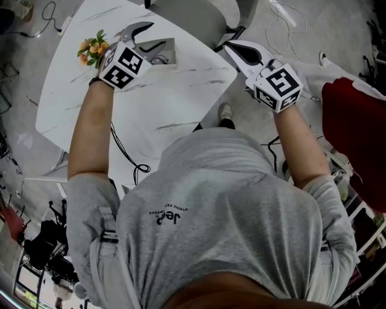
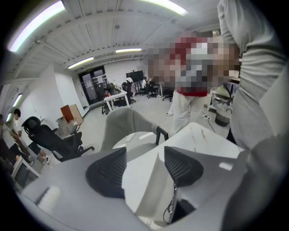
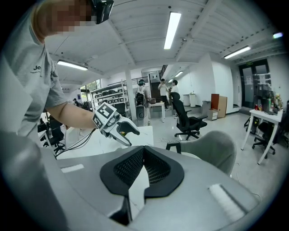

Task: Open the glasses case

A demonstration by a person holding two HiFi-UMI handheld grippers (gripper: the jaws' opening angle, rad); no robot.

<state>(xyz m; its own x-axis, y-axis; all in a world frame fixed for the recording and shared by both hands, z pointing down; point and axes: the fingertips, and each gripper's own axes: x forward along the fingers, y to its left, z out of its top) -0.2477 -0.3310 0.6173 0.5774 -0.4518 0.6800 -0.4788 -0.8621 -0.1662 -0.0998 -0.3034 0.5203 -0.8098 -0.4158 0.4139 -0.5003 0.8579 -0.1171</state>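
On the white table (image 1: 175, 102), the grey glasses case (image 1: 161, 53) lies at the far edge with its lid up (image 2: 151, 180). Something dark and wiry, probably the glasses (image 2: 174, 203), shows inside it. My left gripper (image 1: 155, 34) hovers just above and left of the case. Its jaws are apart with nothing between the pads (image 2: 108, 171), and it touches nothing. My right gripper (image 1: 228, 45) hangs beyond the table's right corner, away from the case. It is shut and empty, its fingertips meeting. The right gripper view shows the left gripper (image 3: 134, 138) open over the table.
A small bunch of orange flowers (image 1: 92, 49) sits on the table left of the left gripper. A grey chair (image 1: 193, 18) stands behind the case. A black cable (image 1: 123, 151) trails off the near table edge. A red object (image 1: 356, 133) lies to the right, beyond the table.
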